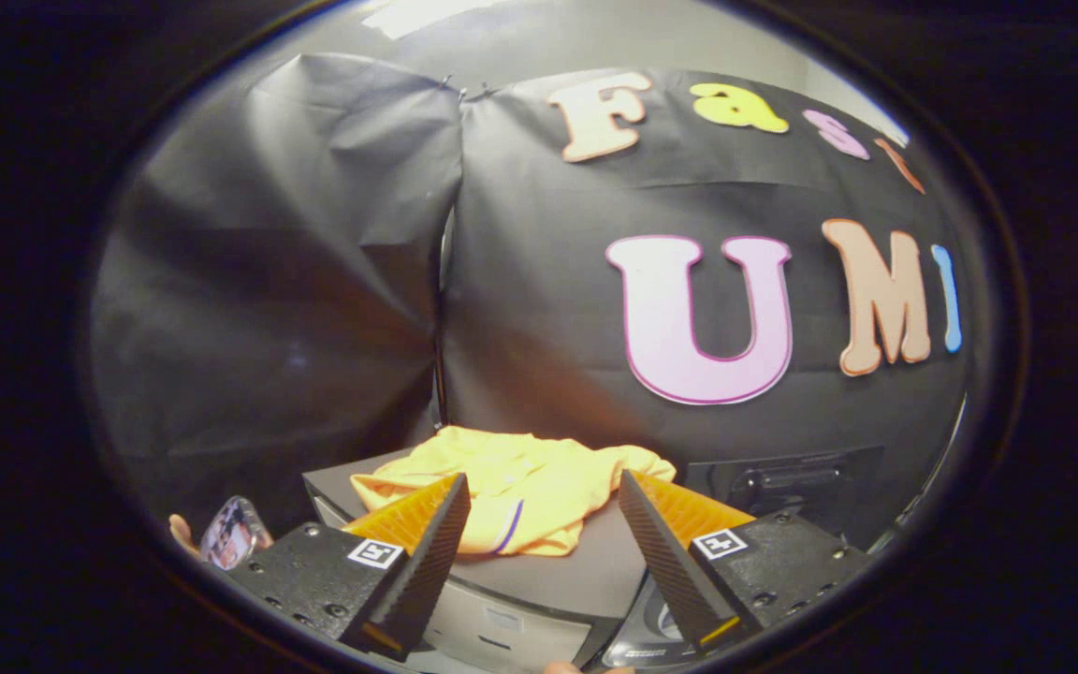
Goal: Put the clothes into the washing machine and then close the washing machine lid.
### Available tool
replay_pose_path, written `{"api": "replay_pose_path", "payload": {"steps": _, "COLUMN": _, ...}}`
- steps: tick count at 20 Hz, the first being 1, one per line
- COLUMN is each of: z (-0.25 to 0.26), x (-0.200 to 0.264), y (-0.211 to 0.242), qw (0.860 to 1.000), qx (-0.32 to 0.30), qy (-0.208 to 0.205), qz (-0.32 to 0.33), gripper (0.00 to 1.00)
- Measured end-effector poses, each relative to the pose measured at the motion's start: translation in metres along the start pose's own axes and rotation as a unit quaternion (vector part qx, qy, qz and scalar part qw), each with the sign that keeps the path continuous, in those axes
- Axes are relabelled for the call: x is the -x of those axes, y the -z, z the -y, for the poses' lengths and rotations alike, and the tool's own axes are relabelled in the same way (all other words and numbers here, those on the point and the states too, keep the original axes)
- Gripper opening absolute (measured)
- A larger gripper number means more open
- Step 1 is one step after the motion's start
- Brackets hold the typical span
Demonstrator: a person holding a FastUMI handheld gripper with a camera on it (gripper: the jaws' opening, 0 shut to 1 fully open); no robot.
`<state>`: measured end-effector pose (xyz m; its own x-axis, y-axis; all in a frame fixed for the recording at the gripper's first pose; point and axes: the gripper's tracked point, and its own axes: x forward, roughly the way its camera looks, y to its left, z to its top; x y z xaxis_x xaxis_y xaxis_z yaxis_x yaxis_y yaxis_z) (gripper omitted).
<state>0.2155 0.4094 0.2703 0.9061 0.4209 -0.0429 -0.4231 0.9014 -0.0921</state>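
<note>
There is one yellow garment [511, 487], one washing machine [539, 585], and one gripper [544, 496] with two fingers spread apart, holding nothing.

A crumpled yellow garment [516, 487] lies on the flat dark lid of the washing machine [595, 571], toward its far side, close to the black cloth wall. The gripper [544, 496] hangs above the lid's near part, its fingers spread wide with nothing between them, the garment just ahead of their tips.
</note>
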Motion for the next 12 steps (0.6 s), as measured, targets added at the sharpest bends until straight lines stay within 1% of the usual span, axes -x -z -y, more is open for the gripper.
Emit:
{"api": "replay_pose_path", "payload": {"steps": 3, "z": -0.029, "x": -0.045, "y": -0.005, "qw": 0.999, "qx": 0.039, "qy": -0.016, "qz": -0.024, "gripper": 0.97}}
{"api": "replay_pose_path", "payload": {"steps": 4, "z": -0.035, "x": -0.055, "y": -0.003, "qw": 0.998, "qx": 0.051, "qy": -0.014, "qz": -0.041, "gripper": 0.97}}
{"api": "replay_pose_path", "payload": {"steps": 5, "z": -0.042, "x": -0.064, "y": 0.006, "qw": 0.996, "qx": 0.054, "qy": -0.012, "qz": -0.069, "gripper": 0.97}}
{"api": "replay_pose_path", "payload": {"steps": 6, "z": -0.052, "x": -0.079, "y": 0.014, "qw": 0.994, "qx": 0.047, "qy": -0.020, "qz": -0.092, "gripper": 0.97}}
{"api": "replay_pose_path", "payload": {"steps": 8, "z": -0.067, "x": -0.100, "y": 0.025, "qw": 0.992, "qx": 0.027, "qy": -0.037, "qz": -0.116, "gripper": 0.97}}
{"api": "replay_pose_path", "payload": {"steps": 10, "z": -0.066, "x": -0.115, "y": 0.042, "qw": 0.989, "qx": 0.022, "qy": -0.030, "qz": -0.144, "gripper": 0.97}}
{"api": "replay_pose_path", "payload": {"steps": 12, "z": -0.058, "x": -0.125, "y": 0.057, "qw": 0.986, "qx": 0.027, "qy": -0.011, "qz": -0.166, "gripper": 0.97}}
